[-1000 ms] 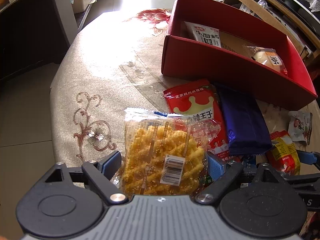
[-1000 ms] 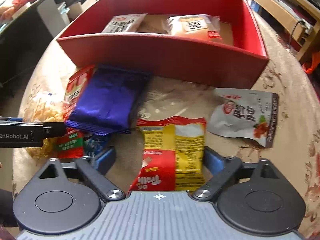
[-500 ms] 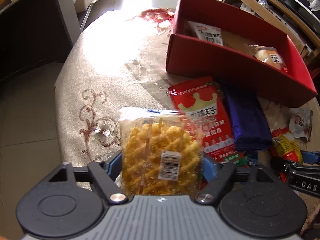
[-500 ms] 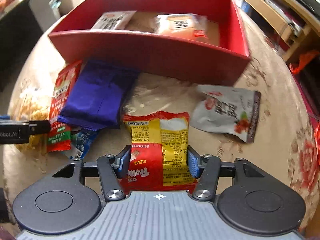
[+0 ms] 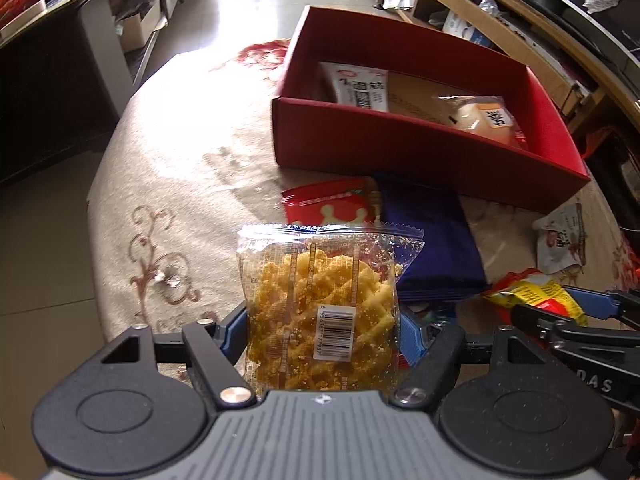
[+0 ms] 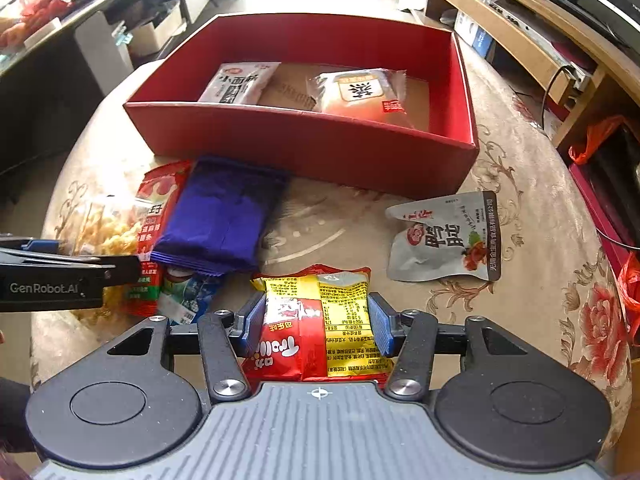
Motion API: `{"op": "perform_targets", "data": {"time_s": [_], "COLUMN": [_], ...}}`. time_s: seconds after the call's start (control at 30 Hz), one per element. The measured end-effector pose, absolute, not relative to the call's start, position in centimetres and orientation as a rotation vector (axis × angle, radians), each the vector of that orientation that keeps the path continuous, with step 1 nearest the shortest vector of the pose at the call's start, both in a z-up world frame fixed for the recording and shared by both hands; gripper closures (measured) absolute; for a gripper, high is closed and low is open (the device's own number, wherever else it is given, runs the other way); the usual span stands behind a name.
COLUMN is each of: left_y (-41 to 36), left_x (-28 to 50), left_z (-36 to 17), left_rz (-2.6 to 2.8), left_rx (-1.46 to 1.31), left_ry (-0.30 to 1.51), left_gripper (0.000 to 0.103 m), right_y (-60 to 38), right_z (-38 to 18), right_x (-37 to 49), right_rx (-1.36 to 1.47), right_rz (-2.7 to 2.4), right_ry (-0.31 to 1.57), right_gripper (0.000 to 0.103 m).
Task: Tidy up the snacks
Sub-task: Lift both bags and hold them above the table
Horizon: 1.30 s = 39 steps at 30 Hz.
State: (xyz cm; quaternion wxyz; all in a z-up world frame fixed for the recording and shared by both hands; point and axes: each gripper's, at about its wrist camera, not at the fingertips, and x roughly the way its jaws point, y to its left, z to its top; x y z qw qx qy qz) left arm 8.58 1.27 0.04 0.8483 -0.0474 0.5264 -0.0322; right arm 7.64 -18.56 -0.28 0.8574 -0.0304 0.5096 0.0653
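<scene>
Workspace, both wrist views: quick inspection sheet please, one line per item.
Surface: table under patterned beige cloth.
Job's things: red box holds two packets; purple pack, red crown packet and grey pouch lie outside it.
Clutter: nothing seen.
Grippers: left gripper shut on yellow cracker pack; right gripper shut on red-yellow packet.
Cables: black cable by the wooden shelf.
Surroundings: tiled floor, dark cabinet left.

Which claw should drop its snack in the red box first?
Probably the right claw. It faces the box straight on, gripping the red-yellow packet. The left claw, gripping the cracker pack, sits off to the box's side.
</scene>
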Motion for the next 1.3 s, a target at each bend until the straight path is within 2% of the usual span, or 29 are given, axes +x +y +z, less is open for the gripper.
{"op": "perform_targets", "data": {"time_s": [1.3], "left_y": [-1.5], "left_x": [8.3], "left_z": [3.0], "left_rz": [-0.078], "left_rx": [0.028], "left_ry": [0.976], "left_gripper": [0.035], "right_y": [-17.1], "right_z": [1.3], "right_x": [7.7], "right_rx": [-0.1], "right_rz": [0.161], "right_ry": [0.993], "right_gripper": [0.043]}}
